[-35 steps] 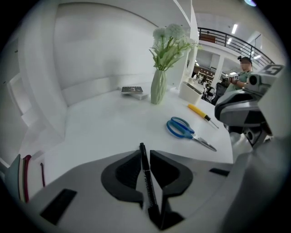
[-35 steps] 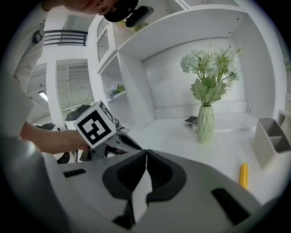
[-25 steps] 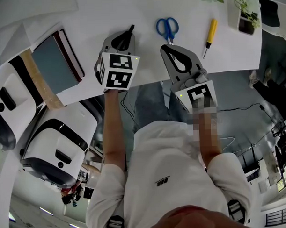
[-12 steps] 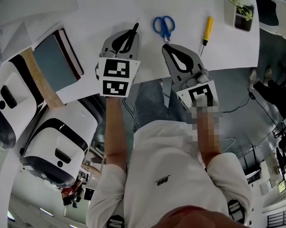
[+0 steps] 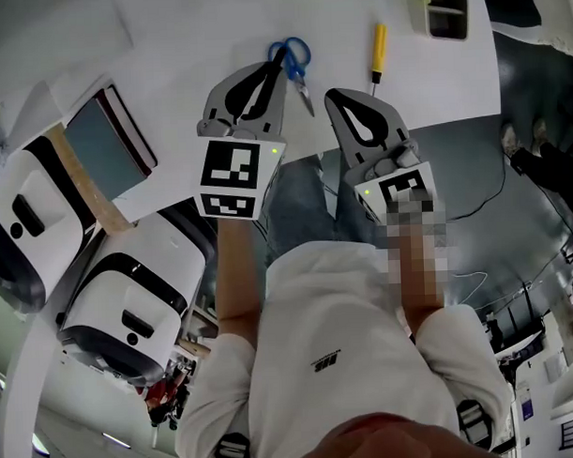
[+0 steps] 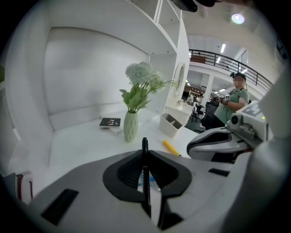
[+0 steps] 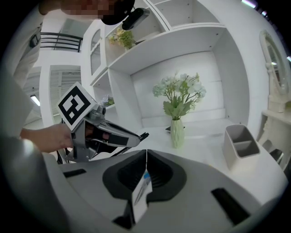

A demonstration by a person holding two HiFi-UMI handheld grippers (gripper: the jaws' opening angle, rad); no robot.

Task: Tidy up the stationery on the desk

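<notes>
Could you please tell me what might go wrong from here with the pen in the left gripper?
1. The left gripper pinches the thin black pen, whose end sticks out past the jaws; it could pivot or slip during a move.
2. In the head view that end lies right by the blue-handled scissors, so a sweep may nudge them.
3. The flower vase stands near the white organizer; a careless approach there could tip it.

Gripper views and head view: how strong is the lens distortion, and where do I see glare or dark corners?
Left gripper view: strong fisheye, the shelf unit bows, the corners go black, and the ceiling lamp glares at top right. Right gripper view: the same bowing and black corners, even light on the shelves. Head view: milder wide-angle stretch; the desk is bright and evenly lit.
</notes>
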